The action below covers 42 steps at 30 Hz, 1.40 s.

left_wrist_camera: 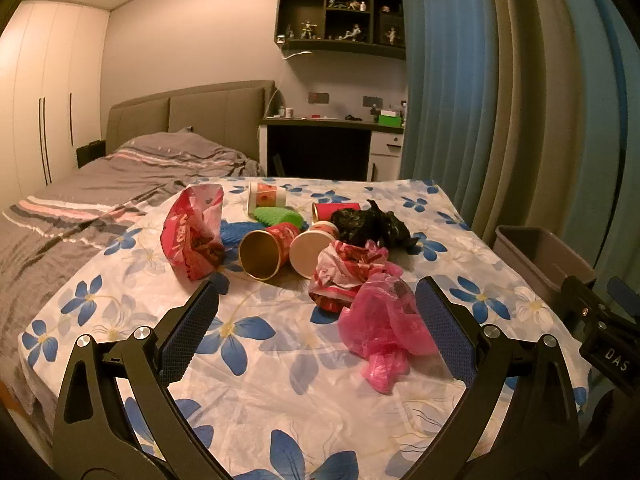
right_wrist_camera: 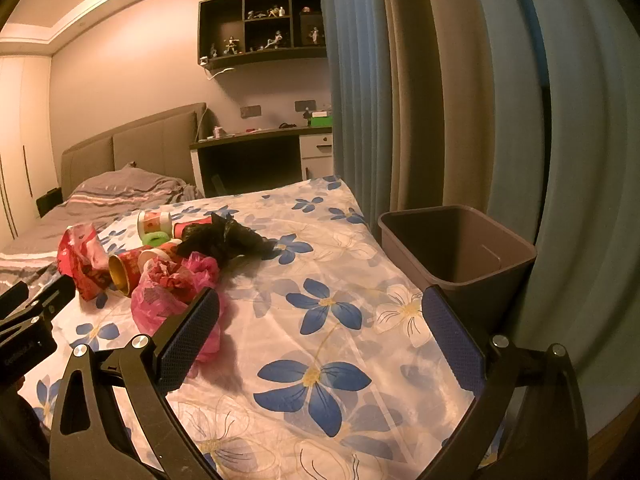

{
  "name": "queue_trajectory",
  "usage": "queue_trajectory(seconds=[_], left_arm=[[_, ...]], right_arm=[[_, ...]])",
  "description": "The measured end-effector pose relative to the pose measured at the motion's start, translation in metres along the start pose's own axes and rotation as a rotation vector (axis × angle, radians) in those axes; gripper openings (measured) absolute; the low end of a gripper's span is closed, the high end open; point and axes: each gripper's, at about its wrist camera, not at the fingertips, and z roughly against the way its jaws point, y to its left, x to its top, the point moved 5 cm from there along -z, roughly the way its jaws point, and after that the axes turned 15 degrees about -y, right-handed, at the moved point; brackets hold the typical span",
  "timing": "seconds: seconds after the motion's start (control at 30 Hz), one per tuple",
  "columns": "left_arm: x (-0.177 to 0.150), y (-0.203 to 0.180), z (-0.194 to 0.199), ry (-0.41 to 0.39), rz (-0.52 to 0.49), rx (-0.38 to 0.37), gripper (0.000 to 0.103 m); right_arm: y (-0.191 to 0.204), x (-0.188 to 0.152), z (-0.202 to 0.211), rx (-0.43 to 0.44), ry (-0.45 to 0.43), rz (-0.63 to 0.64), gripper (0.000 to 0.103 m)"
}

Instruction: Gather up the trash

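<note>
Trash lies in a heap on a flowered sheet (left_wrist_camera: 280, 360): a pink plastic bag (left_wrist_camera: 380, 332) nearest, a red-and-white crumpled bag (left_wrist_camera: 348, 268), a black bag (left_wrist_camera: 368, 222), a red bag (left_wrist_camera: 192, 232), and several paper cups on their sides, one showing its gold inside (left_wrist_camera: 262, 254). My left gripper (left_wrist_camera: 316, 328) hovers open just short of the pink bag, nothing between its pads. My right gripper (right_wrist_camera: 320, 336) is open over bare sheet, with the pink bag (right_wrist_camera: 168, 296) beside its left finger. A grey bin (right_wrist_camera: 460, 248) stands empty at the sheet's right edge.
A bed with grey striped bedding (left_wrist_camera: 100, 196) lies left of the sheet. A desk (left_wrist_camera: 332, 140) and dark wall shelves (left_wrist_camera: 340, 16) stand at the back. Blue and beige curtains (left_wrist_camera: 500, 100) hang along the right, close behind the bin (left_wrist_camera: 540, 256).
</note>
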Motion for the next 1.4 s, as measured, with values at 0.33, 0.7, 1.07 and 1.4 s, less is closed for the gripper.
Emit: queue_trajectory(seconds=[0.33, 0.7, 1.07, 1.4], left_arm=[[-0.0008, 0.0006, -0.0008, 0.001, 0.002, 0.001, 0.097], [-0.0007, 0.0008, -0.0010, 0.000, 0.002, 0.001, 0.097], [-0.0005, 0.0008, -0.0013, 0.001, 0.003, 0.002, 0.097], [-0.0006, 0.0010, -0.0013, 0.001, 0.004, 0.002, 0.097]], right_arm=[[-0.0002, 0.0001, -0.0001, -0.001, -0.002, -0.001, 0.098], [-0.0017, 0.0006, 0.0003, -0.001, -0.006, -0.003, 0.098], [-0.0026, 0.0025, 0.0017, 0.002, -0.012, -0.004, 0.098], [-0.0021, 0.0024, 0.0016, 0.002, -0.014, -0.005, 0.098]])
